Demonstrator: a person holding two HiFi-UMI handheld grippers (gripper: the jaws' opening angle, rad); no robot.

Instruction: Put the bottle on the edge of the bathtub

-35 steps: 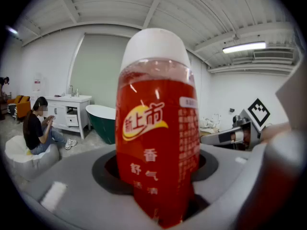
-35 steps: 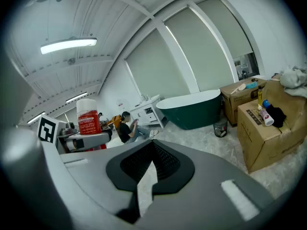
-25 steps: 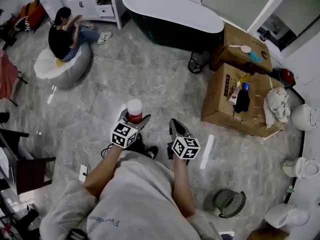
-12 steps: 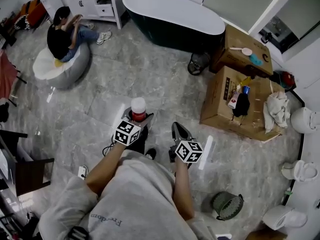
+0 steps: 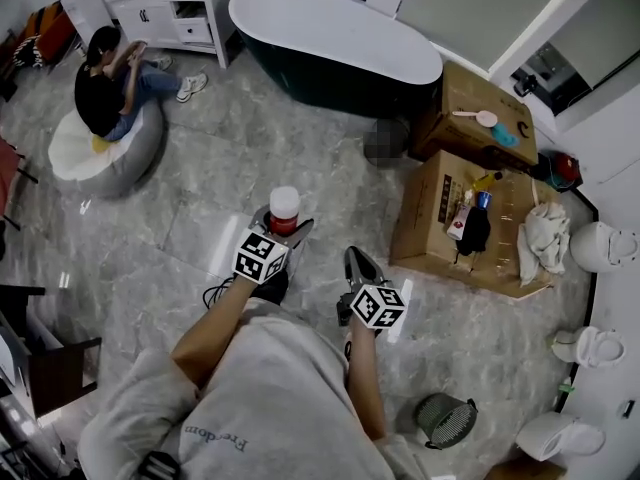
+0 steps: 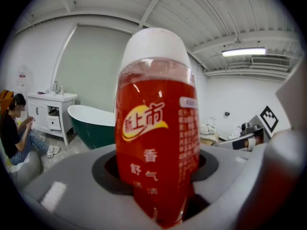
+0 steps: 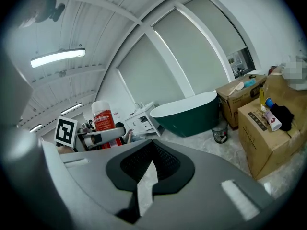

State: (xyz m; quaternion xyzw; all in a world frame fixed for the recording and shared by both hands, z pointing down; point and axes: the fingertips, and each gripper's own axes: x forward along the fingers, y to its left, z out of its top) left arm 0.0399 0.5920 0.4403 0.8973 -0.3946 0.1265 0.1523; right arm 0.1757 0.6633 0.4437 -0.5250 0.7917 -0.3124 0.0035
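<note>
My left gripper (image 5: 281, 230) is shut on a red bottle (image 5: 284, 211) with a white cap, held upright above the floor. The same bottle (image 6: 157, 123) fills the left gripper view, clamped between the grey jaws, with yellow and white print on its label. To its right my right gripper (image 5: 357, 265) is shut with nothing in it; the right gripper view shows its dark pads (image 7: 158, 164) together. The bathtub (image 5: 335, 33), dark green outside and white inside, stands across the floor at the top of the head view, well beyond both grippers. It shows small as the bathtub (image 6: 91, 125) and the bathtub (image 7: 192, 113).
A person (image 5: 105, 88) sits on a beanbag at the left. A white cabinet (image 5: 170, 3) stands left of the tub. Two cardboard boxes (image 5: 455, 223) with small items lie to the right. A wire bin (image 5: 446, 419) and white fixtures (image 5: 597, 245) are at the right.
The whole view has shifted: the tub, boxes and seated person sit lower and nearer in the frame. Both grippers have advanced across the floor toward the tub, the bottle still held.
</note>
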